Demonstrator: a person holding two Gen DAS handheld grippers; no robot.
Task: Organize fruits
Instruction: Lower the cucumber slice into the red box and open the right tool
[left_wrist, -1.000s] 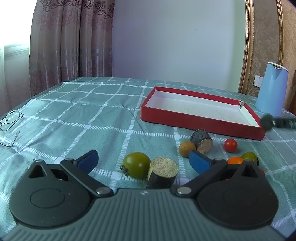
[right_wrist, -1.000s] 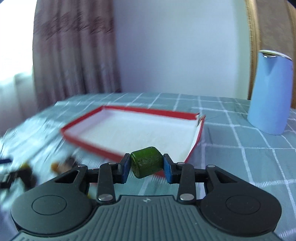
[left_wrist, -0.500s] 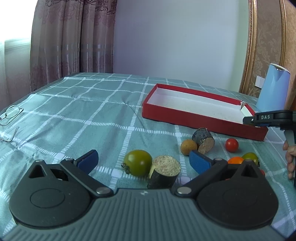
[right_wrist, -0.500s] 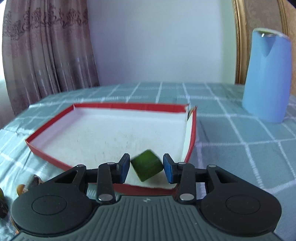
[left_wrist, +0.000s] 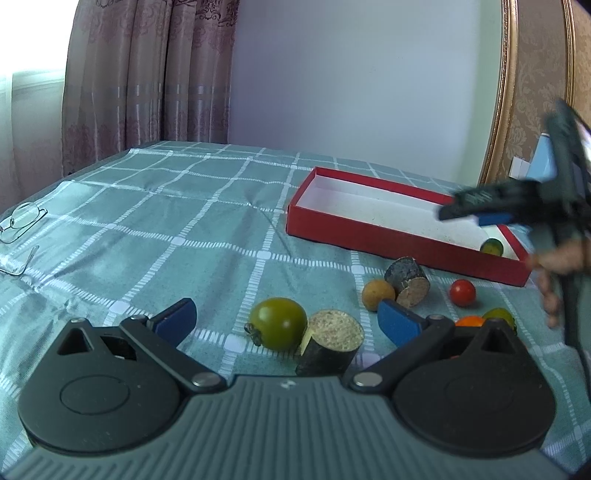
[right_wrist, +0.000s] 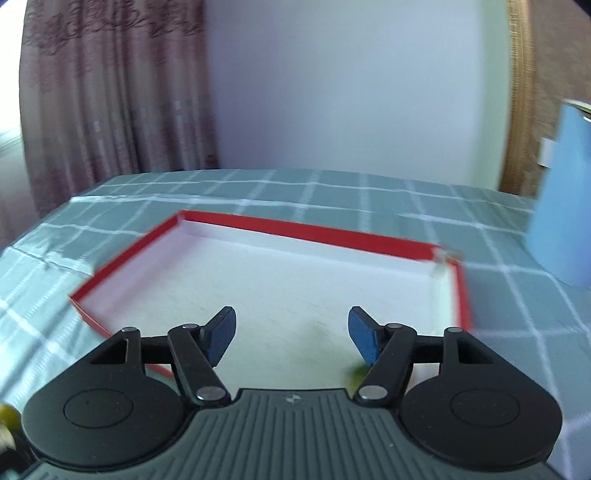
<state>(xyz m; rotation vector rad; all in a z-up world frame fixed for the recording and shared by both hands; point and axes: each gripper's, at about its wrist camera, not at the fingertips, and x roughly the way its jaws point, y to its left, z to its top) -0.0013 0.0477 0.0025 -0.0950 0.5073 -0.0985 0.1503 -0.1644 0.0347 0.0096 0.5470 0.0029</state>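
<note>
A red box (left_wrist: 373, 235) with a white inside lies on the checked cloth; the right wrist view shows it too (right_wrist: 314, 232). A green cucumber piece (left_wrist: 492, 246) lies in its near right corner. My right gripper (right_wrist: 291, 332) is open and empty above the box; it also shows in the left wrist view (left_wrist: 480, 210). My left gripper (left_wrist: 286, 318) is open and empty, low over a green tomato (left_wrist: 279, 324) and a dark cut piece (left_wrist: 330, 341). Further right lie a tan ball (left_wrist: 377, 293), another dark cut piece (left_wrist: 408, 281), a red tomato (left_wrist: 462, 292) and an orange fruit (left_wrist: 469, 321).
Glasses (left_wrist: 20, 225) lie at the table's left edge. A blue kettle (right_wrist: 565, 206) stands right of the box. Curtains hang behind the table on the left, and a gold frame stands at the right.
My right gripper opened and let the green cucumber piece drop into the box, then lifted. My left gripper stayed open over the fruit, its view shifting a little.
</note>
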